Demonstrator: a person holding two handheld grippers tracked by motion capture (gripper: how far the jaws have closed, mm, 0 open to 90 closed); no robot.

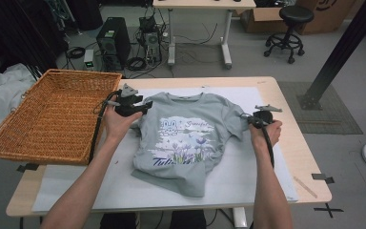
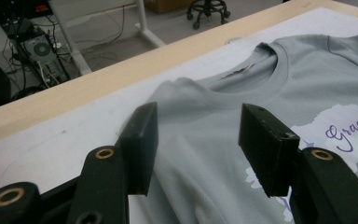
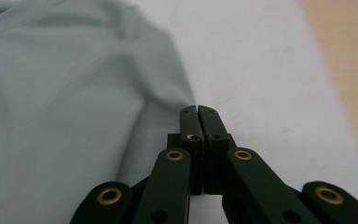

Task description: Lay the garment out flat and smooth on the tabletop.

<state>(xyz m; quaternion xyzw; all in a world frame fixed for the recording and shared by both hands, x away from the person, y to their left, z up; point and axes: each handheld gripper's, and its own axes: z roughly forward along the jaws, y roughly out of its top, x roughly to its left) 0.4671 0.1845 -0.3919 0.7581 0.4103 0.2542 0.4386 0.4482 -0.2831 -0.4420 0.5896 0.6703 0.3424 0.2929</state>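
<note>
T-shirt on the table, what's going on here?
A person works a grey T-shirt lying print-up on a white mat, a gripper in each hand. The left gripper hangs open over the shirt's shoulder by the collar, jaws apart on either side of the fabric, not pinching it. The right gripper is at the edge of the other sleeve with its jaws together; whether cloth is caught between them can't be told. A wicker basket sits at the left.
</note>
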